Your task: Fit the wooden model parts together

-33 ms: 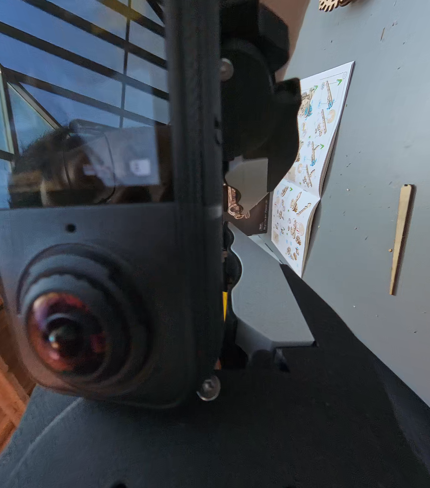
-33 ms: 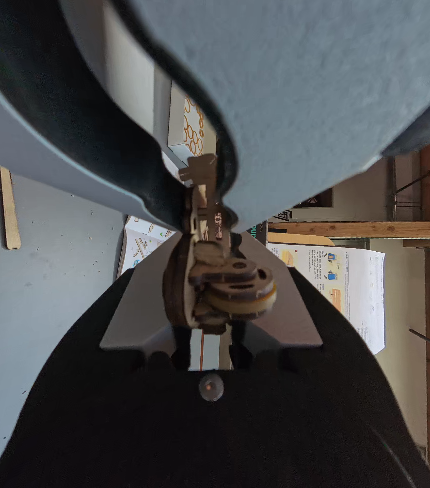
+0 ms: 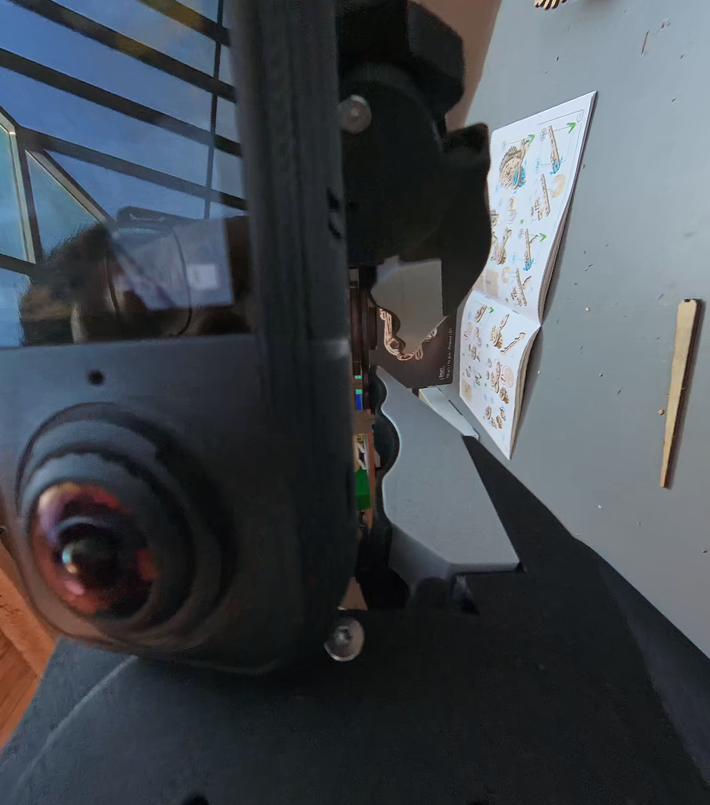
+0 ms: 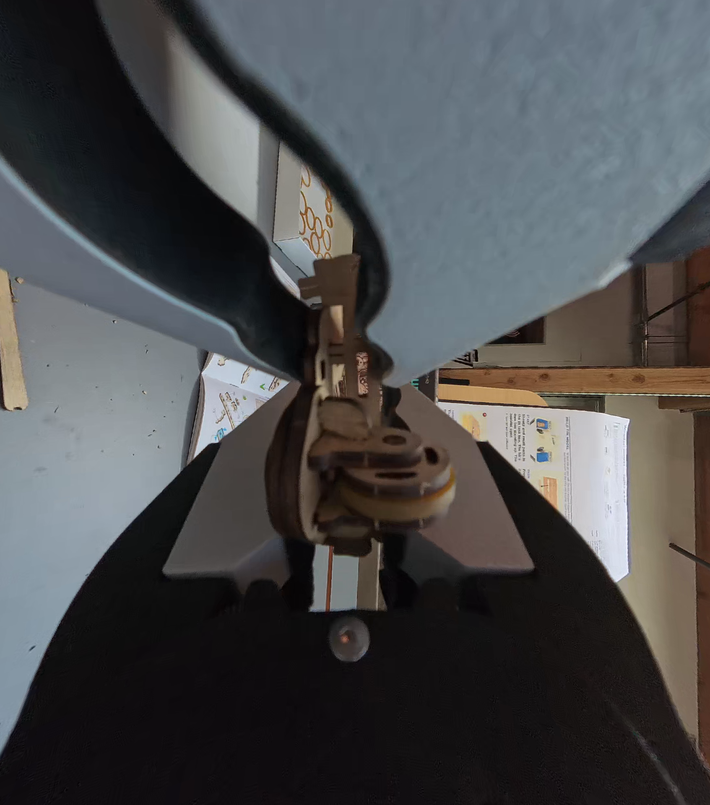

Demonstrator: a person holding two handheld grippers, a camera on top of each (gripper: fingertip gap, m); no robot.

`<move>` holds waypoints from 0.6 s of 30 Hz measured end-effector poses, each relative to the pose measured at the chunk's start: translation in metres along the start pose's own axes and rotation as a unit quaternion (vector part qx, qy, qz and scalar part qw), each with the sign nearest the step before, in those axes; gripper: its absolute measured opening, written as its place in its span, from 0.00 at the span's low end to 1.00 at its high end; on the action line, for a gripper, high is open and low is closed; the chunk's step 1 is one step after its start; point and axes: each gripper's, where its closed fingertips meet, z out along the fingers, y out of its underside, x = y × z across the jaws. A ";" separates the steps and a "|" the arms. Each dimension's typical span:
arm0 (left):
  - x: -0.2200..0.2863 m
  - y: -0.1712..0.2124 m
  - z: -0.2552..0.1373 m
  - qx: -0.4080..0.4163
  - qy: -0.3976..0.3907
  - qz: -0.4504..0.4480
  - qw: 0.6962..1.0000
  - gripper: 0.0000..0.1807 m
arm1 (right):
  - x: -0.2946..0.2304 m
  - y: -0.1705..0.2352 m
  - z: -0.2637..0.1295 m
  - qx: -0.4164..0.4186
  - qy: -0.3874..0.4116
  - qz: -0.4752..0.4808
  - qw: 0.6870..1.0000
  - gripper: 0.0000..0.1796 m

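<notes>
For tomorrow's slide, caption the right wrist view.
Two grippers meet on a wooden model above a grey table, instruction booklet behind.

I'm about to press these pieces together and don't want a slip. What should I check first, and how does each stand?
1. Right gripper clamped on the wooden model: ok.
2. Left gripper pinching the model's top end: ok.
3. Joint being fitted in sight: cannot tell, the fingers cover it.
4. Left wrist view clear: not ok, the other gripper's camera fills it.
5. Spare wooden strip lying apart on the table: ok.
6. Instruction booklet open: ok.
</notes>
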 end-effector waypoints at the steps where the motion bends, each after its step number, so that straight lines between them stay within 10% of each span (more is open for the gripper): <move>1: -0.001 -0.001 0.000 0.001 -0.007 0.007 1.000 0.07 | 0.000 0.000 0.000 0.002 0.000 -0.007 1.000 0.16; 18: -0.005 -0.003 -0.001 0.010 -0.042 0.022 0.999 0.07 | 0.009 0.001 -0.006 -0.008 0.040 -0.030 0.999 0.10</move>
